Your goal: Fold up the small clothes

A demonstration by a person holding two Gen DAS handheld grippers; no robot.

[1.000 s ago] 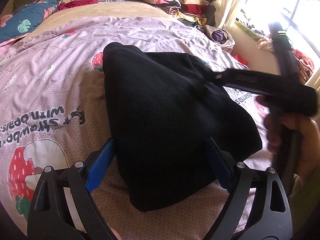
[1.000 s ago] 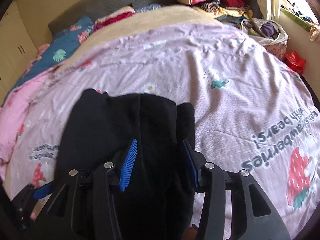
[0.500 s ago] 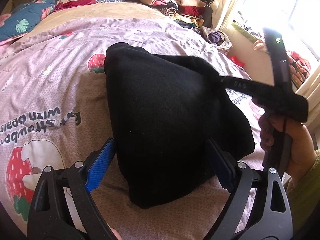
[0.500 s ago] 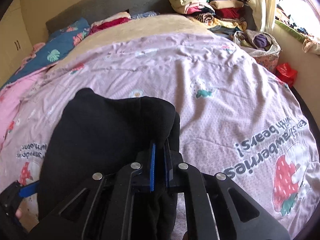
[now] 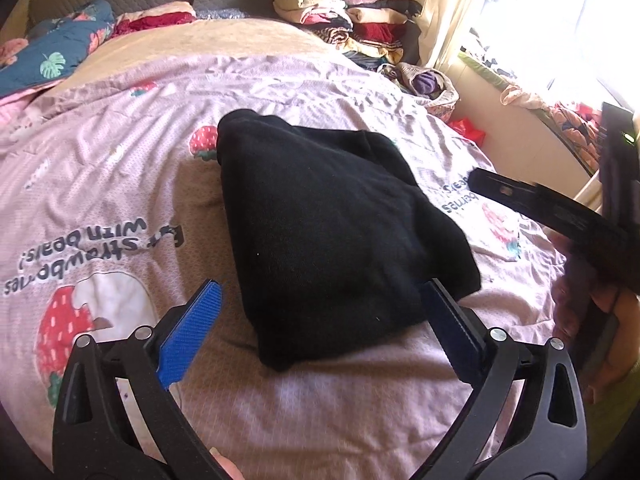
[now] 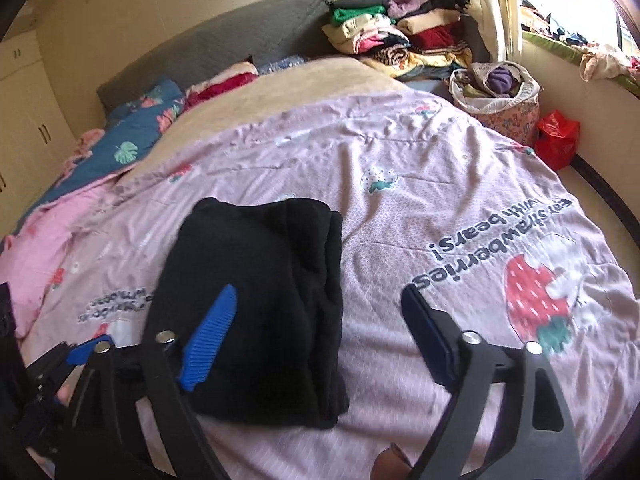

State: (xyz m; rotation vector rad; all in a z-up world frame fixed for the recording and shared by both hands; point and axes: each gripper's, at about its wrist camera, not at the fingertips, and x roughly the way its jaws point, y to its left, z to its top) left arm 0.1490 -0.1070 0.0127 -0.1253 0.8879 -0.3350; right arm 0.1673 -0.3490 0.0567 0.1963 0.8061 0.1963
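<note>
Upside down across the pink bedspread (image 6: 400,168) runs the print "Eat strawberries with bears!" beside a strawberry picture. On that spread lies the folded black garment (image 5: 328,232), loose. Angled downward toward it, the left gripper (image 5: 320,332) has its blue pads wide and opening, the cloth's near corner between them but unpinched. To its right, the right gripper (image 6: 320,344) is also opening, its left pad over the garment, nothing clamped.
</note>
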